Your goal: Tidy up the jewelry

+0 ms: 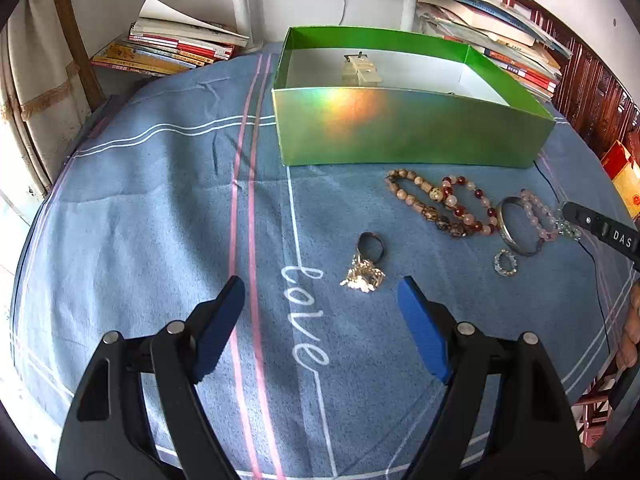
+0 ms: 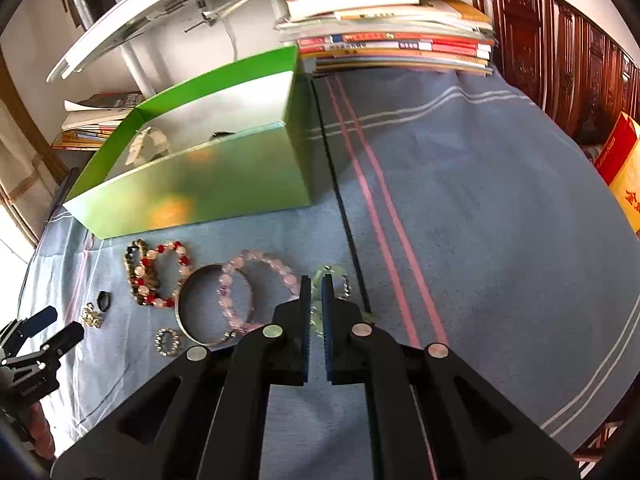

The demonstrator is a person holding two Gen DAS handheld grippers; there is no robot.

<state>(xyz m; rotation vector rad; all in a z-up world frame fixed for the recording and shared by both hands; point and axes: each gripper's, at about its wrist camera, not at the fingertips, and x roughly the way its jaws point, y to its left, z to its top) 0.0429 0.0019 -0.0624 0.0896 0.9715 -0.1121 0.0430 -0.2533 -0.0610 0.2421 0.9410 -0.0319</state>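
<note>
We see the left tongs (image 1: pixel 320 300) wide open, holding nothing, above the blue cloth (image 1: pixel 160 220); gold trinket (image 1: pixel 362 276) and dark ring (image 1: pixel 371 246) lie just ahead of the tips; right tongs (image 2: pixel 317 280) clamp a pale green bead piece (image 2: pixel 334 274) beside the pink bracelet (image 2: pixel 256 280); green box (image 1: pixel 400 132) sits beyond.

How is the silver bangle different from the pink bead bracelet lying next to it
The silver bangle is one smooth, rigid metal hoop; the pink bead bracelet is a string of separate pale, translucent beads. The bangle keeps a clean oval, the bead bracelet sags unevenly. Both lie flat on the blue cloth, overlapping.
</note>
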